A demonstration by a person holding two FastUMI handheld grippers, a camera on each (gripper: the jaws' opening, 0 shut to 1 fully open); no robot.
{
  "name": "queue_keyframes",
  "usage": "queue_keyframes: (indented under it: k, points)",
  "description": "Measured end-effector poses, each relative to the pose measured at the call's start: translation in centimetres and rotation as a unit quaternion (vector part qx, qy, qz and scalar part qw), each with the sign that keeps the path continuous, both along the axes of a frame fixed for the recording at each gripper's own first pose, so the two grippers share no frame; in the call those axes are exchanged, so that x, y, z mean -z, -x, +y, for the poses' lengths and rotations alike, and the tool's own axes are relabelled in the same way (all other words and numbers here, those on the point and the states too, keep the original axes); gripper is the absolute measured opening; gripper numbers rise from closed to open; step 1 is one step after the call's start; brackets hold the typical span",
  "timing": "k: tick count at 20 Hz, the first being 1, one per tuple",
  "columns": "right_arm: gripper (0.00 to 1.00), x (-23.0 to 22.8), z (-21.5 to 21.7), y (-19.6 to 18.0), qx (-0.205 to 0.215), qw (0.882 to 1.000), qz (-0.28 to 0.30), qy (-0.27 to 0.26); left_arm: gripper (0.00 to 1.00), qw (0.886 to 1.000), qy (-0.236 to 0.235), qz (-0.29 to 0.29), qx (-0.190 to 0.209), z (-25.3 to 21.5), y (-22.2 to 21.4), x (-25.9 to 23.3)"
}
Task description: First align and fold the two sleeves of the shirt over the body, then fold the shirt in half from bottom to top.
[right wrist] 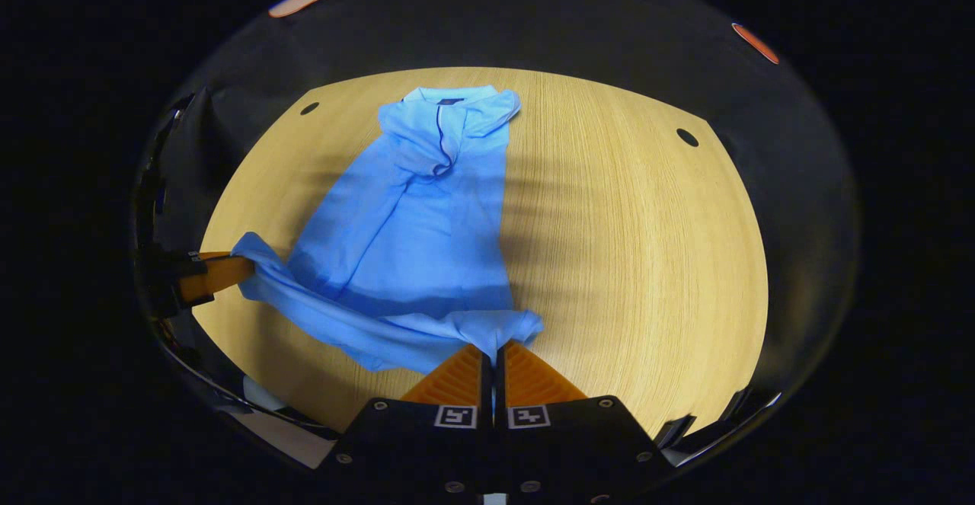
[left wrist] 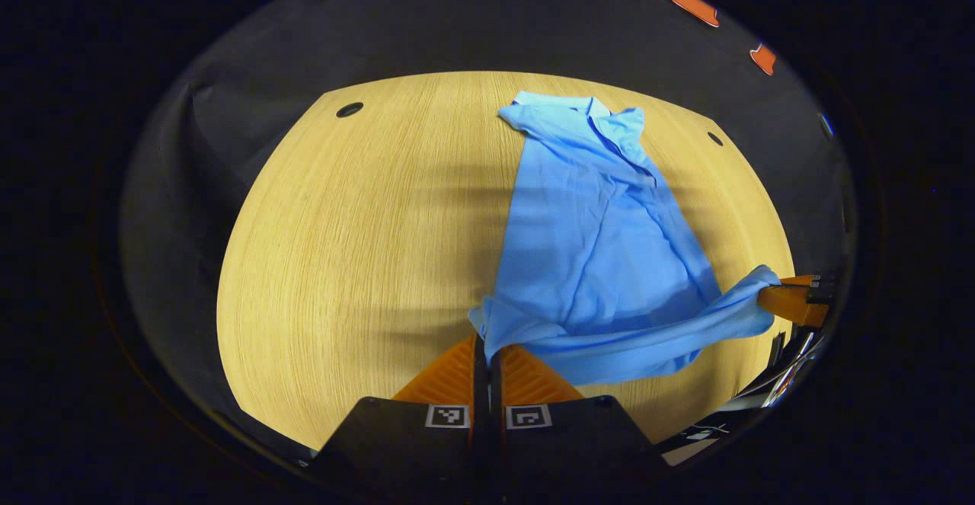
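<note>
Shirt (left wrist: 602, 261), light blue with a collar, lies lengthwise on the pale wooden desk (left wrist: 358, 246), collar end at the far side and hem end nearest the cameras. Both sleeves are already folded in over the body, so the cloth forms one long narrow panel with creases running down it. In the left gripper view the left tongs (left wrist: 486, 346) are pressed together on the near left corner of the hem, with a small bunch of fabric gathered right at their tips. Across the hem, at the right edge of that view, the right tongs (left wrist: 769, 292) pinch the other corner, and the hem hangs between the two as a slack, drooping band (lifted a little off the desk, casting a shadow beneath). The right gripper view shows the same from the other side: the right tongs (right wrist: 495, 346) closed on a hem corner, the left tongs (right wrist: 240, 267) holding the opposite corner. The shirt's collar (right wrist: 449, 120) rests flat near the desk's far edge.
</note>
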State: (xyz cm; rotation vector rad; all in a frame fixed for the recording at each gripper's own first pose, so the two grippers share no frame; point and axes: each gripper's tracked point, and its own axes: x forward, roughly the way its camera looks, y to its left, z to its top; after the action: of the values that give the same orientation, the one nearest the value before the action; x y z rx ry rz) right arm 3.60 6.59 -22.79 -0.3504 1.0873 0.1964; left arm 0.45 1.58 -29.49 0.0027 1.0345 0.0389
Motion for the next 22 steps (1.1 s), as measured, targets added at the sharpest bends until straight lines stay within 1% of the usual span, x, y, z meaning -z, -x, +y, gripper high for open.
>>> queue_keyframes:
  k: [3,10,13,18,22]
  points:
    - [0.0,-1.0,0.2,-2.2,0.001,1.0,-0.017,-0.003,0.04,1.0,0.01,-0.016,-0.002,-0.1,-2.9,-1.2]
    - [0.0,-3.8,1.3,-8.0,0.003,0.998,-0.063,-0.01,0.04,0.998,0.021,-0.062,0.013,-0.4,-10.0,-4.5]
    - [0.0,-5.1,2.0,-10.7,0.012,0.996,-0.083,-0.022,0.04,0.996,0.027,-0.08,0.008,-0.2,-13.2,-5.6]
    - [0.0,-7.1,3.1,-15.7,0.011,0.993,-0.117,-0.029,0.04,0.993,0.026,-0.113,0.004,0.5,-18.7,-7.8]
    - [0.0,-7.8,3.6,-20.1,0.013,0.99,-0.136,-0.025,0.04,0.992,0.026,-0.123,-0.001,1.0,-22.8,-8.3]
